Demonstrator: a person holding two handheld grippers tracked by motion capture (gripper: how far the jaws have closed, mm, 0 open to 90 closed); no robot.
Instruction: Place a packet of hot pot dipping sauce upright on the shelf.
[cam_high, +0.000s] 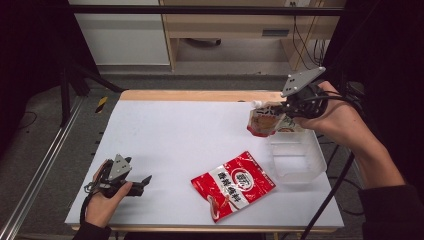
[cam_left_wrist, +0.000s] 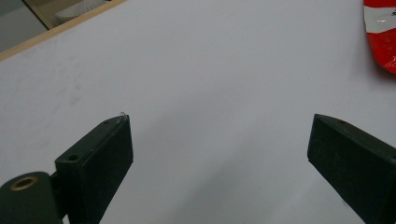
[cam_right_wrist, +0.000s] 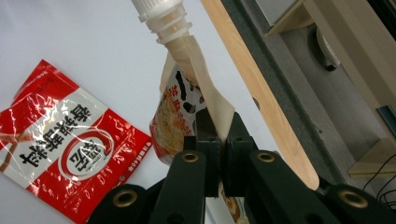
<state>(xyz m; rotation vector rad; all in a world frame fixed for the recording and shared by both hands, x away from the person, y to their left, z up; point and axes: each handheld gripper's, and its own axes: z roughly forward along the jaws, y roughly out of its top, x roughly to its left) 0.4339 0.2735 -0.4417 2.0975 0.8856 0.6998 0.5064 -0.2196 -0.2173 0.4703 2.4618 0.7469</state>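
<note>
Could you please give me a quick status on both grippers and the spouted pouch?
Right gripper shut on spouted pouch, above clear tub. Left gripper open, idle. Red packet lies clear.

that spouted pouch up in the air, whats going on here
A person's right gripper is shut on a spouted pouch, holding it above the table beside a clear plastic bin. The left gripper rests open near the table's front left. A red snack packet lies flat in front of the bin.

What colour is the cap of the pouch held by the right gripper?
White; the cap of the spouted pouch shows best in the right gripper view.
</note>
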